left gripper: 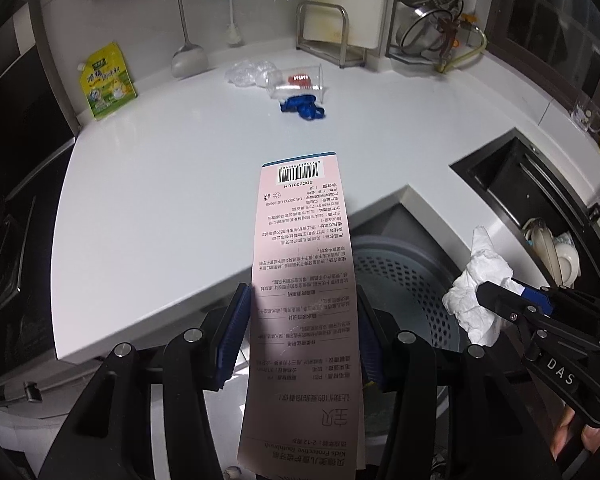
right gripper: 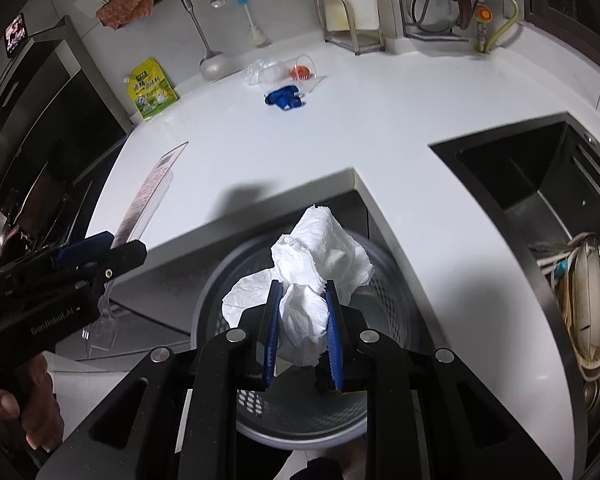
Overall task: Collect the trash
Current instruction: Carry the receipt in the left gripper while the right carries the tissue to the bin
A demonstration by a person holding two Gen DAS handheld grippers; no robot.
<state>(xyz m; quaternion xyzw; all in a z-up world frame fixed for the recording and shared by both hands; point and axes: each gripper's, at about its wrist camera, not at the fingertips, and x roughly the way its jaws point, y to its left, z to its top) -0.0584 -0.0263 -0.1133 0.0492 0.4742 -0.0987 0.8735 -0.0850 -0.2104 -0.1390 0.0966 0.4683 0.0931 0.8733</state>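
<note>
My left gripper [left gripper: 300, 320] is shut on a pink toothbrush package [left gripper: 300, 280], holding it over the counter's front edge beside the grey perforated bin [left gripper: 412, 288]. It also shows in the right wrist view [right gripper: 148, 196]. My right gripper [right gripper: 302, 320] is shut on a crumpled white paper towel [right gripper: 320, 256] directly above the bin [right gripper: 380, 292]. The towel also shows in the left wrist view [left gripper: 476, 292]. On the white counter [left gripper: 180, 184] lie a blue crumpled glove [left gripper: 302, 106], a tipped clear cup [left gripper: 300, 82] and a clear plastic wrap [left gripper: 246, 72].
A yellow-green pouch [left gripper: 106, 80] leans on the back wall. A ladle [left gripper: 186, 56], a cutting board rack [left gripper: 332, 32] and a pot rack [left gripper: 440, 12] stand behind. A sink [right gripper: 540, 208] with dishes lies right; a stove [left gripper: 4, 240] lies left.
</note>
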